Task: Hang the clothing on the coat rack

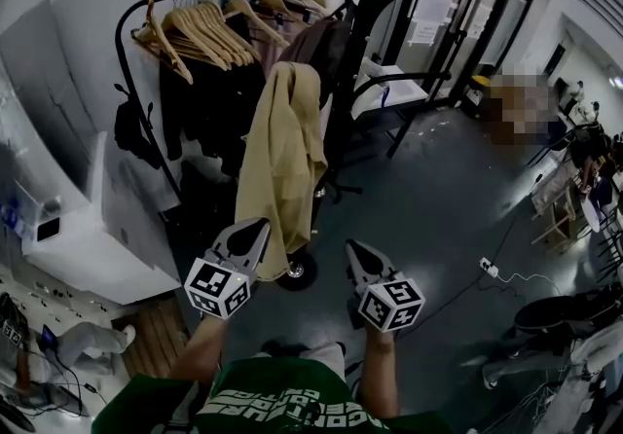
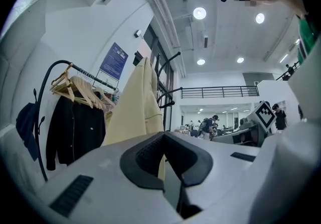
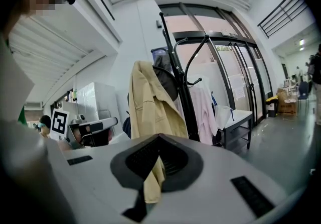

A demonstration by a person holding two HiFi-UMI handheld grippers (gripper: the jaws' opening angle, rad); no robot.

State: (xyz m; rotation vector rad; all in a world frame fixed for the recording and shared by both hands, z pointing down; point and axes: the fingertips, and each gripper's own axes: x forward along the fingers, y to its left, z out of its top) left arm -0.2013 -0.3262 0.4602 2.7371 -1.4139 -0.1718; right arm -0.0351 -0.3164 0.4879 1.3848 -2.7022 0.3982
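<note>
A grey, glossy floor (image 1: pixel 438 198) was recorded across the right and near part of the scene. A white box-shaped cabinet (image 1: pixel 107 228) was noted at the left. Beyond it, a black tubular garment rail (image 1: pixel 125 19) was seen, loaded with a row of pale wooden hangers (image 1: pixel 200 33) and several black garments (image 1: pixel 209 101).

A tall black coat rack with curved arms (image 1: pixel 355 43) was observed just right of the rail. A white side table (image 1: pixel 384 91) was placed to its right.

The long beige fabric jacket (image 1: pixel 282 150) was found draped over the left side of the coat rack, hanging straight down, with its lower edge near the floor. A pale pink garment (image 3: pixel 203 107) was seen hung on the far side of the same rack.

The left gripper (image 1: pixel 255 228) was held level at the near left, with its jaws drawn fully together. Its tip was seen against the jacket's lower edge. Whether any cloth was nipped could not be established.

The right gripper (image 1: pixel 353 249) was held to the right of the jacket and clear of it, with its jaws likewise brought together to a point. Beige cloth was visible only through the slit behind its pads.
</note>
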